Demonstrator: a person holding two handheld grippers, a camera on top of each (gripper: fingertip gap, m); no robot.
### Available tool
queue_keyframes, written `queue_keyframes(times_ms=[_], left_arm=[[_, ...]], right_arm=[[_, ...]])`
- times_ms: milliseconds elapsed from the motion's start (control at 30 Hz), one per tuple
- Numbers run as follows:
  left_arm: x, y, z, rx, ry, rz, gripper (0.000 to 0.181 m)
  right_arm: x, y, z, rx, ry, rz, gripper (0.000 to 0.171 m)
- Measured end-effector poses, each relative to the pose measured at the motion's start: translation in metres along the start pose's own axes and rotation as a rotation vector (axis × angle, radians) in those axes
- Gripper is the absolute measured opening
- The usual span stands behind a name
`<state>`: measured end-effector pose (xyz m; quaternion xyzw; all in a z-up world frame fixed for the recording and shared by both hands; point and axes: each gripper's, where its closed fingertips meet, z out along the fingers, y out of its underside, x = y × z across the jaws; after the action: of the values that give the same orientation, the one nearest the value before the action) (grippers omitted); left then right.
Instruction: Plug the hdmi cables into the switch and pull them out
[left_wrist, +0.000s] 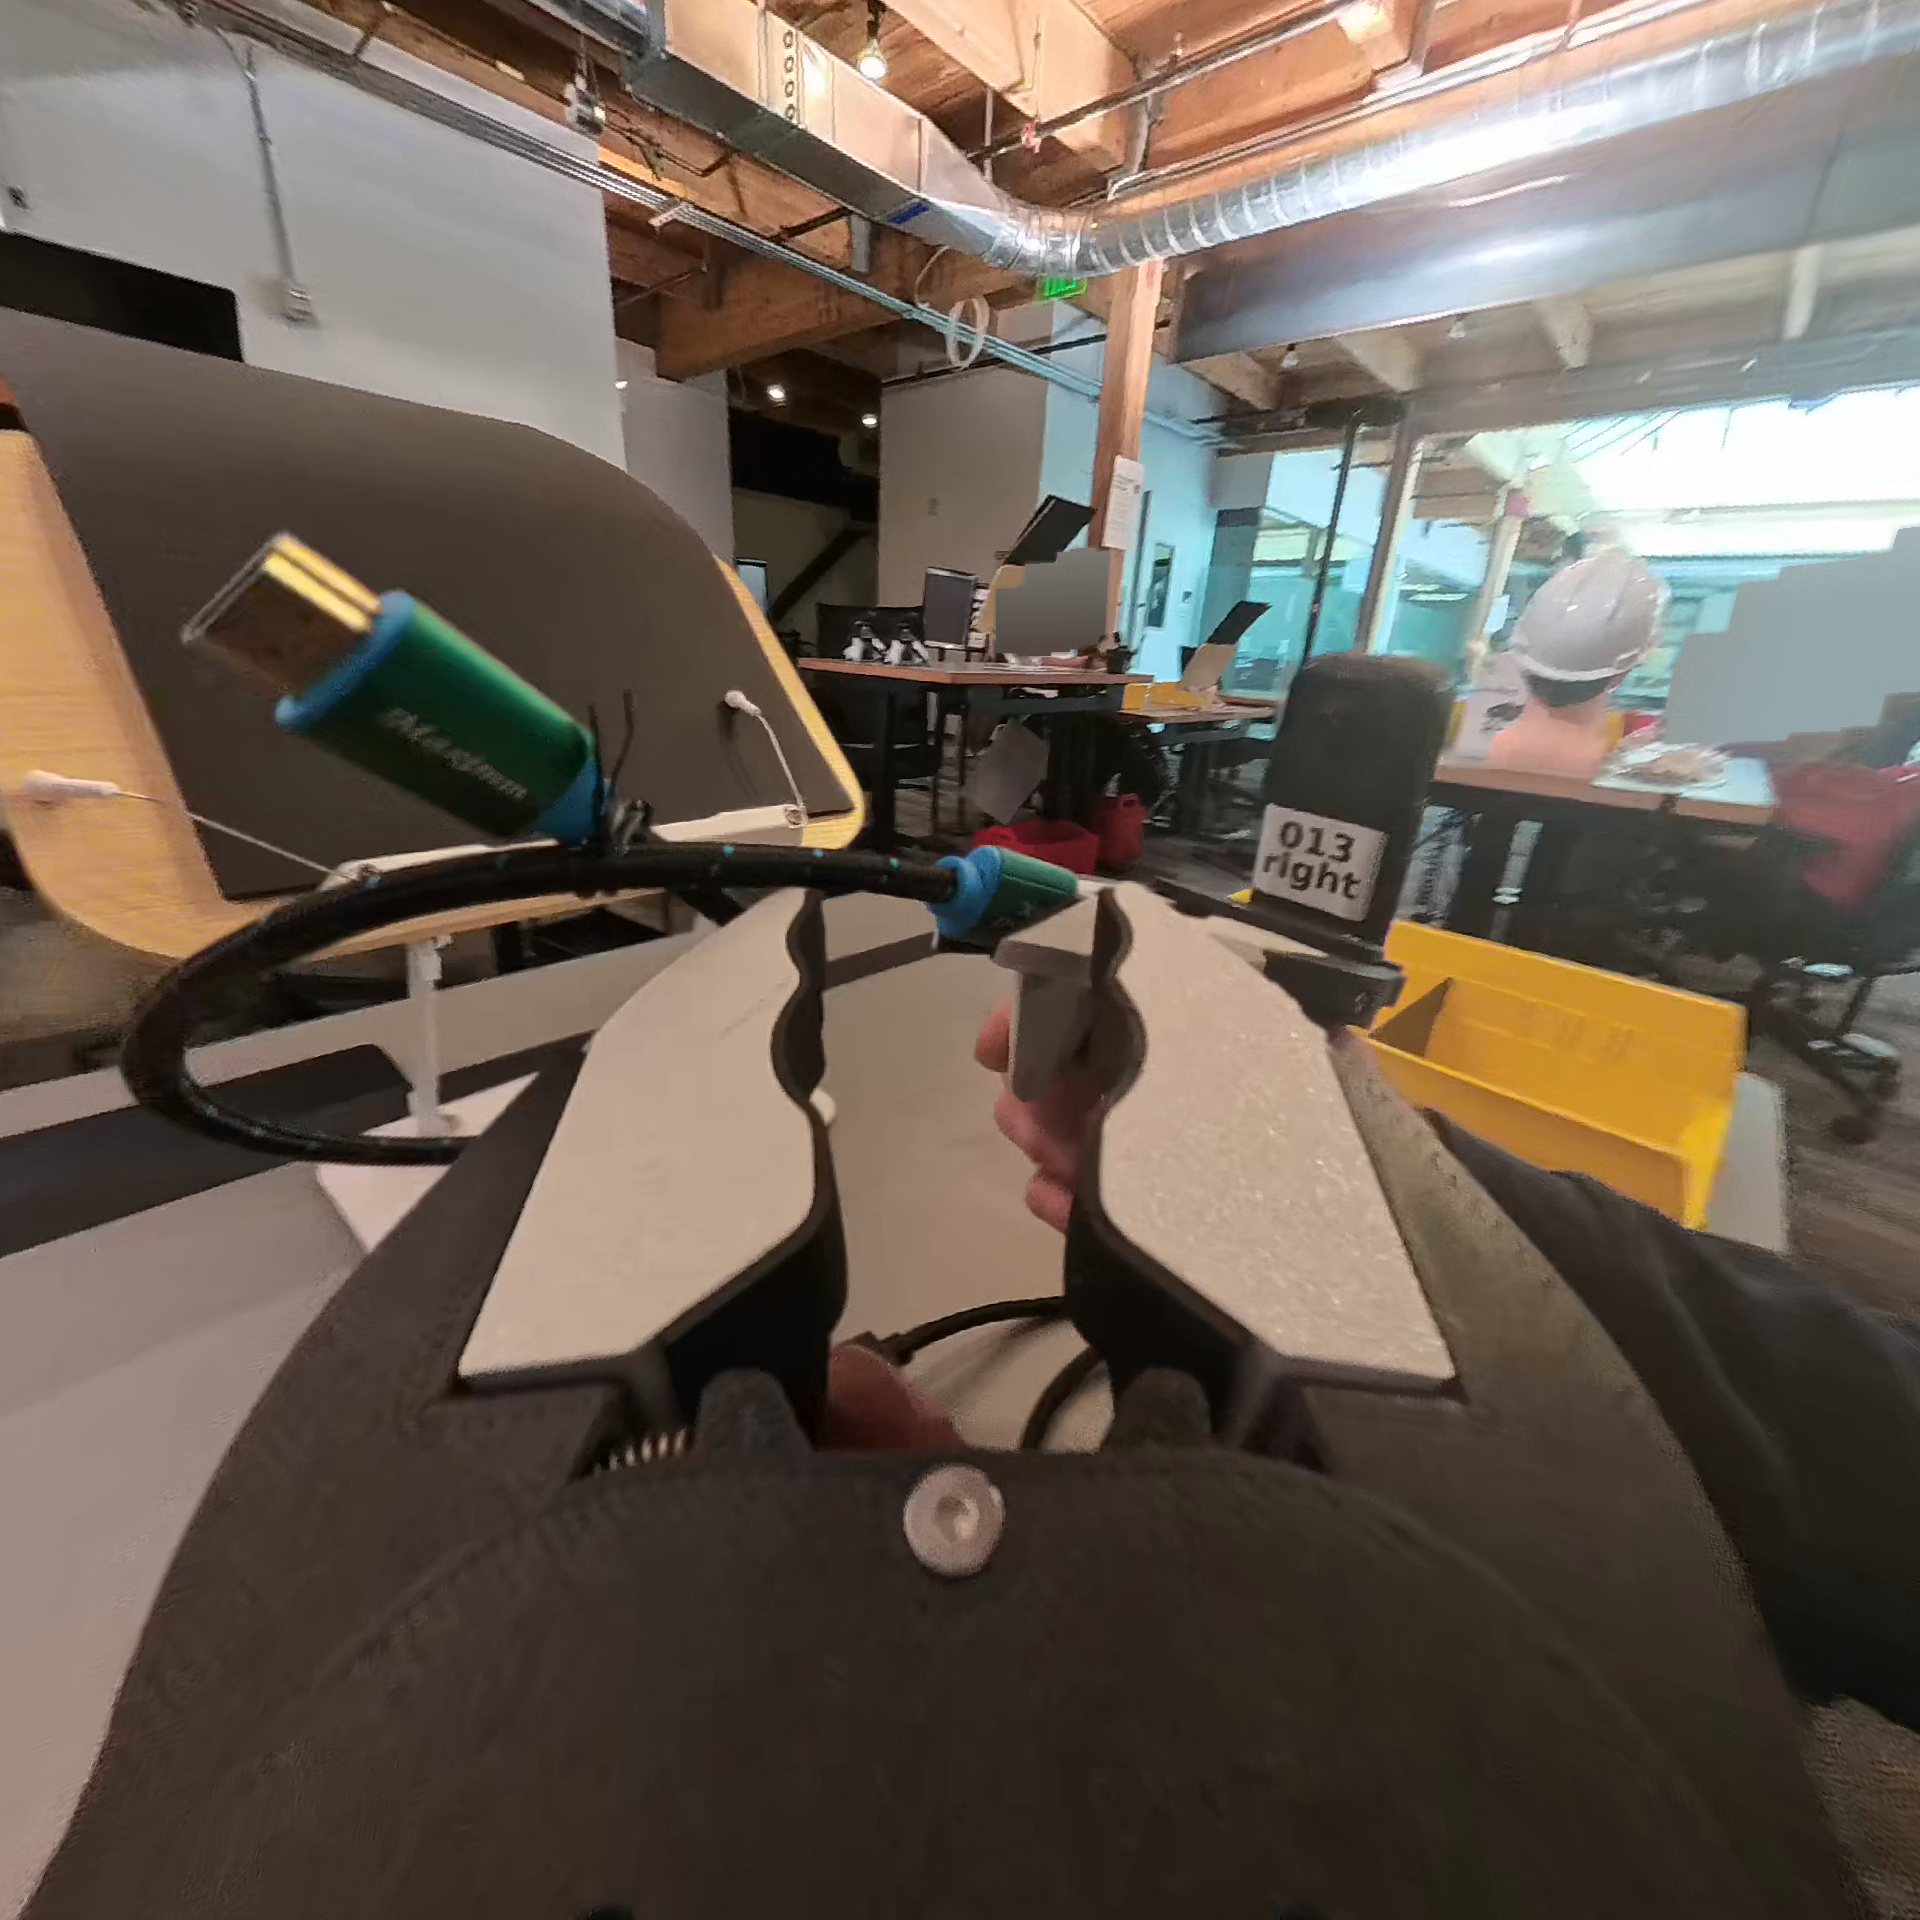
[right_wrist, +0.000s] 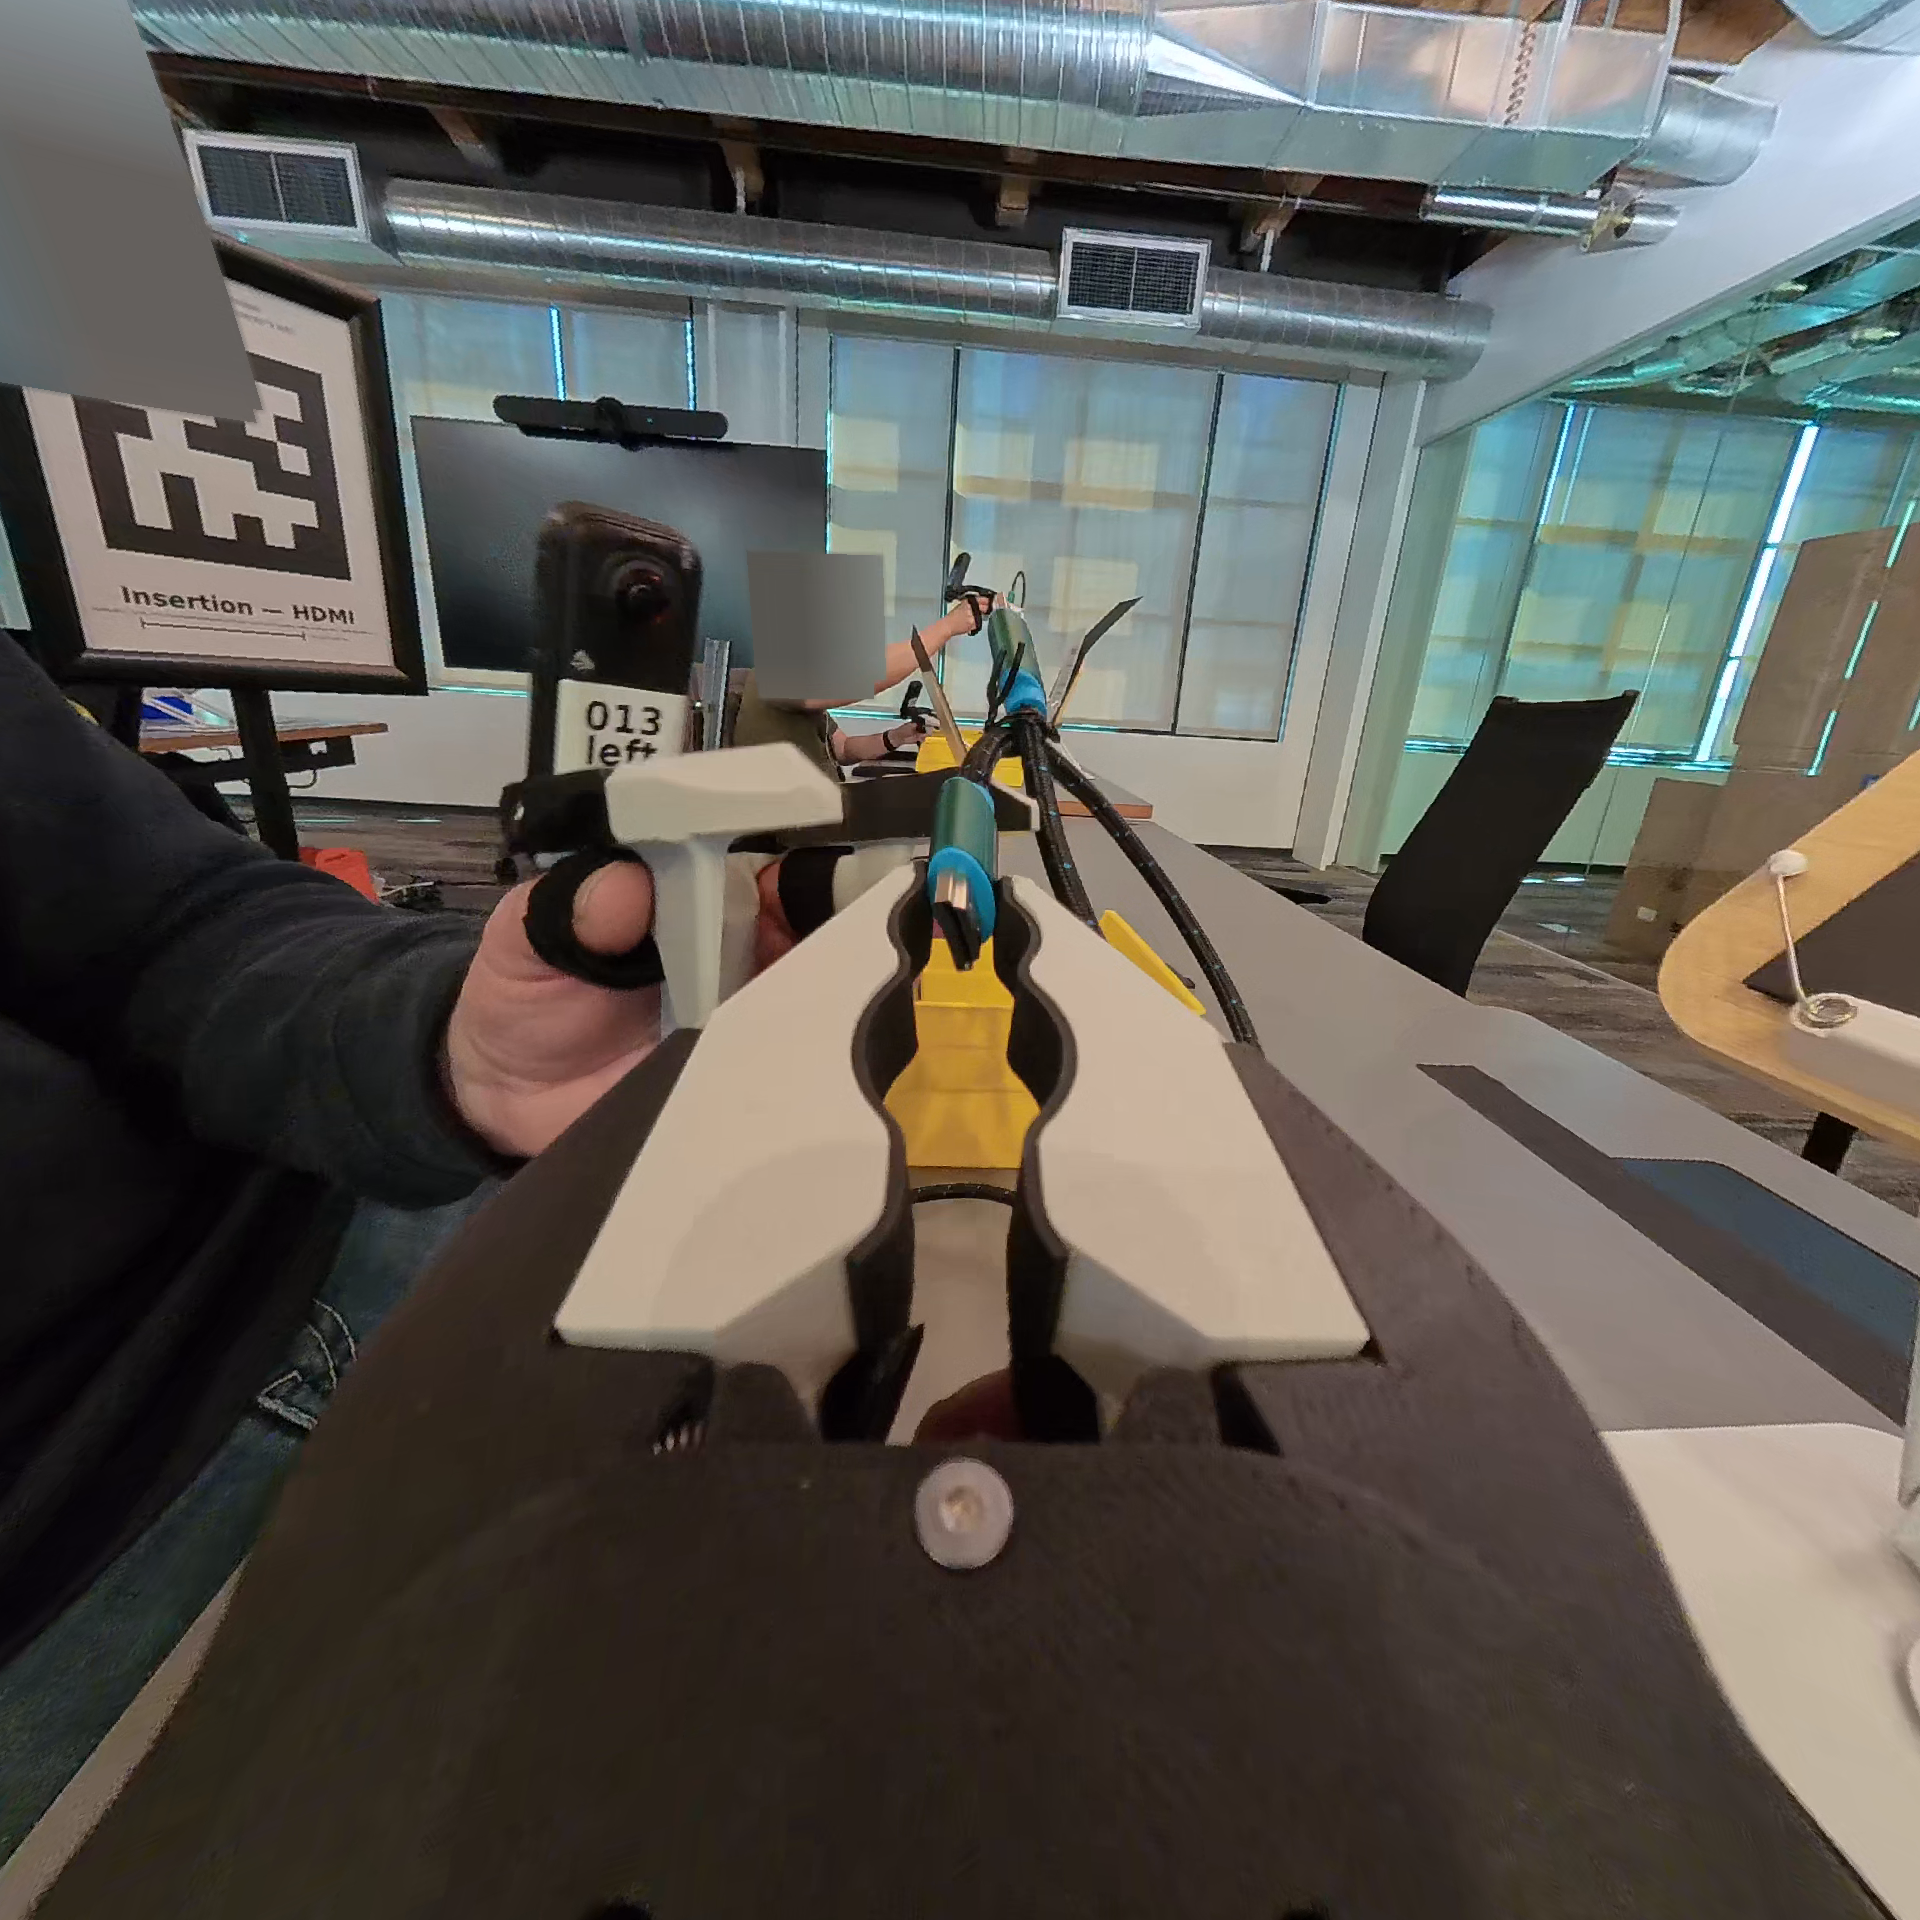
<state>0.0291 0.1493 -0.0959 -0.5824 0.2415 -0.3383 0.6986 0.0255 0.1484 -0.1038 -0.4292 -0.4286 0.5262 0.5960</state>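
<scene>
So my right gripper (right_wrist: 961, 935) pinches one HDMI plug (right_wrist: 961, 868) aloft, my left gripper (left_wrist: 951, 935) gapes empty; no switch visible, so every insertion apparently remains.

Green plug (left_wrist: 436, 717) with blue collars, black braided cable (left_wrist: 312, 925), yellow bin (left_wrist: 1558, 1049)

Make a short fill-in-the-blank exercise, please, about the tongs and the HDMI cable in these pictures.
1. The left tongs stand ___, with nothing between them.
2. The right tongs pinch a green connector with a ___ collar.
3. The free connector ends in a ___ metal plug.
Missing words: open; blue; gold.
</scene>
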Motion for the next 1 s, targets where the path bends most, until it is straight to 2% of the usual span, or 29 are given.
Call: queue_keyframes(times_ms=[233,333,400,700,1000], left_arm=[[0.0,0.002,-0.005,-0.017,0.155,-0.347,0.038],[-0.002,0.007,-0.004,-0.053,0.181,-0.436,0.034],[0.0,0.014,-0.003,-0.111,0.206,-0.467,0.028],[0.016,0.029,-0.02,-0.357,0.379,-0.508,0.026],[0.021,0.035,-0.035,-0.434,0.49,-0.649,0.025]], right_arm=[[-0.006,0.009,0.002,-0.051,-0.021,-0.054,0.009],[-0.008,0.017,0.004,-0.103,-0.025,-0.101,0.009],[-0.01,0.02,0.004,-0.119,-0.033,-0.124,0.009],[-0.025,0.027,0.003,-0.178,-0.096,-0.221,0.009],[-0.037,0.038,0.003,-0.246,-0.147,-0.292,0.01]])
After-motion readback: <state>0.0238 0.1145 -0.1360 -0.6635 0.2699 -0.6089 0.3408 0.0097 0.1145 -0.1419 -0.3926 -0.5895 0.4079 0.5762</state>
